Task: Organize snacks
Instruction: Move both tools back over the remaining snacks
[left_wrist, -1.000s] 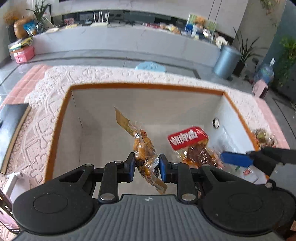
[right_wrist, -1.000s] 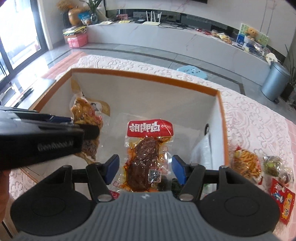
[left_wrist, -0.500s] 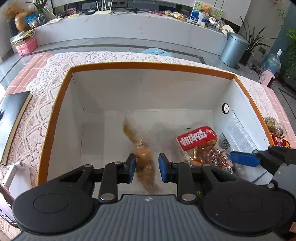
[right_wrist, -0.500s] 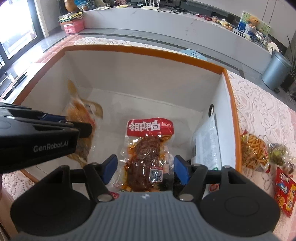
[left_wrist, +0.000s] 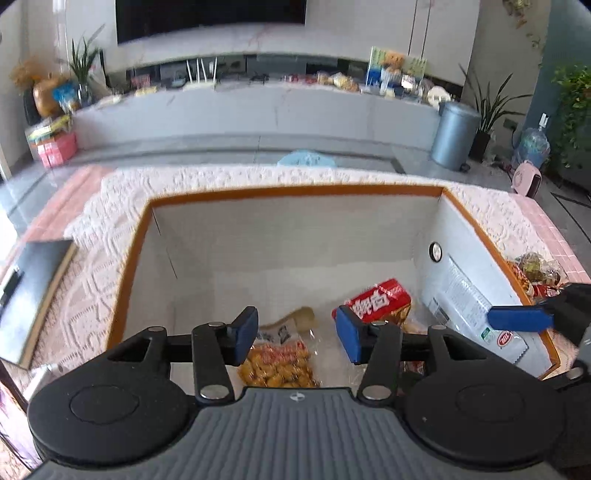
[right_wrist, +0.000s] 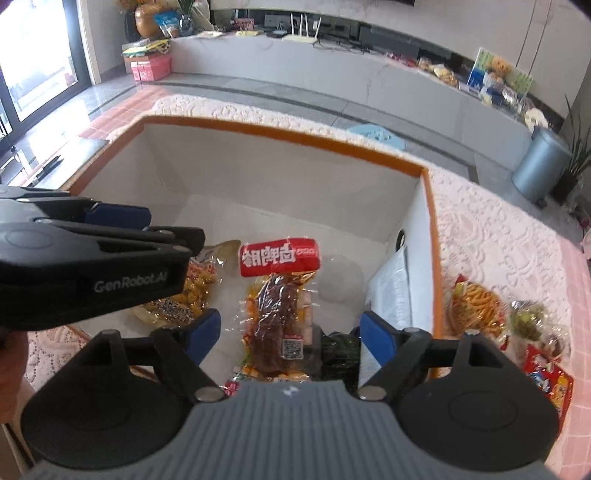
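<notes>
Snack packs lying loose on the floor of the white box (left_wrist: 133, 266): yellow pack (left_wrist: 277, 363) under the left gripper (left_wrist: 295, 334), red-labelled pack (right_wrist: 279, 295) under the right gripper (right_wrist: 290, 334). Both grippers just spread apart, clamping nothing. Best lifted straight up clear of the orange rim, then over to the packs (right_wrist: 476, 308) waiting on the desk.

left gripper (left_wrist: 295, 334): black linkage arms, two round black discs, ribbed grey housing with a small round emblem at 12 o'clock on its top edge
left fingers (left_wrist: 246, 334): flat blue pads on black carriers
screws: silver round heads at the linkage joints
right gripper (right_wrist: 290, 338): same black arms, grey ribbed body, blue pads
marking: "GenRobot.AI" in pale letters on the left gripper's black side, at 9 o'clock in the right wrist view
</notes>
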